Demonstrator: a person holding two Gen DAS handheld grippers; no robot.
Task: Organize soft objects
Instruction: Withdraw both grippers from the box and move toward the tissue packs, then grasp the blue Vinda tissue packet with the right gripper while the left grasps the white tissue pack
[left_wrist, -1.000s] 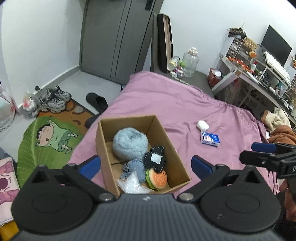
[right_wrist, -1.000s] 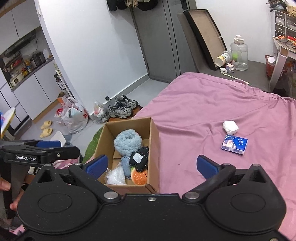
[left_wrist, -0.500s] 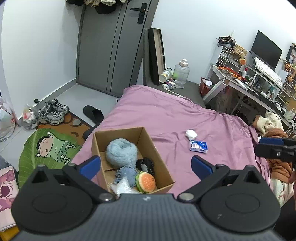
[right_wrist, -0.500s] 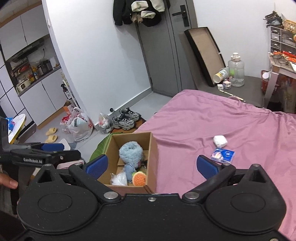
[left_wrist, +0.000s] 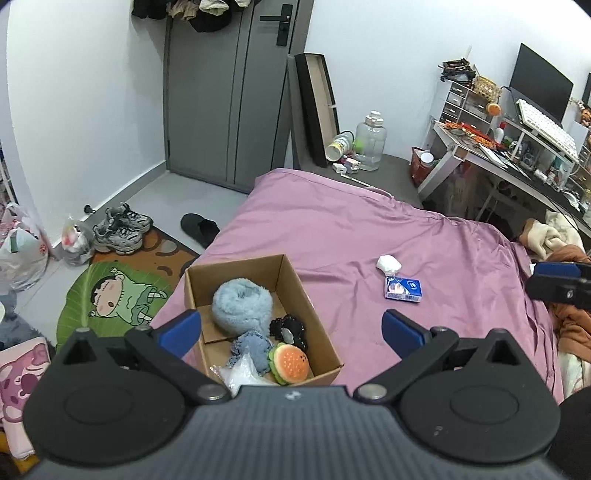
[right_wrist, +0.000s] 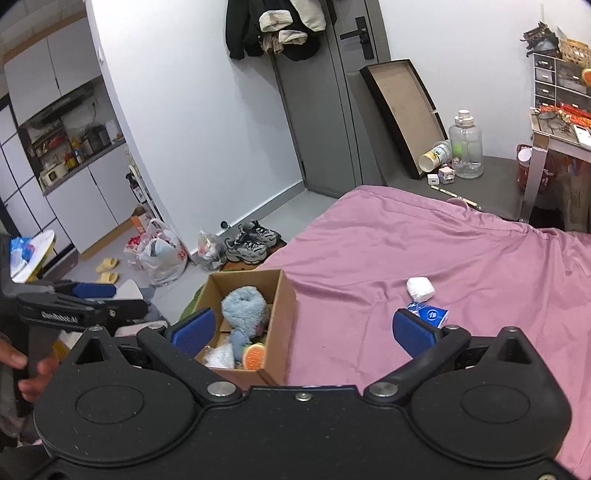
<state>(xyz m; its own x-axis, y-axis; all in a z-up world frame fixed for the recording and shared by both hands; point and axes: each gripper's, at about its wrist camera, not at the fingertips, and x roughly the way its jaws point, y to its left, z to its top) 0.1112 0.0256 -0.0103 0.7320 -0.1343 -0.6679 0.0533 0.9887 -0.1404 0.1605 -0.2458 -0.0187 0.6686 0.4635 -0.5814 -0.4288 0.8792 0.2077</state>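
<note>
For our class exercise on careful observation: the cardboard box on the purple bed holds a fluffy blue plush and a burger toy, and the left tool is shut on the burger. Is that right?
Not quite. The left tool is open and holds nothing, as the left wrist view shows. The burger toy lies inside the cardboard box with the fluffy blue plush, on the purple bed.
</note>
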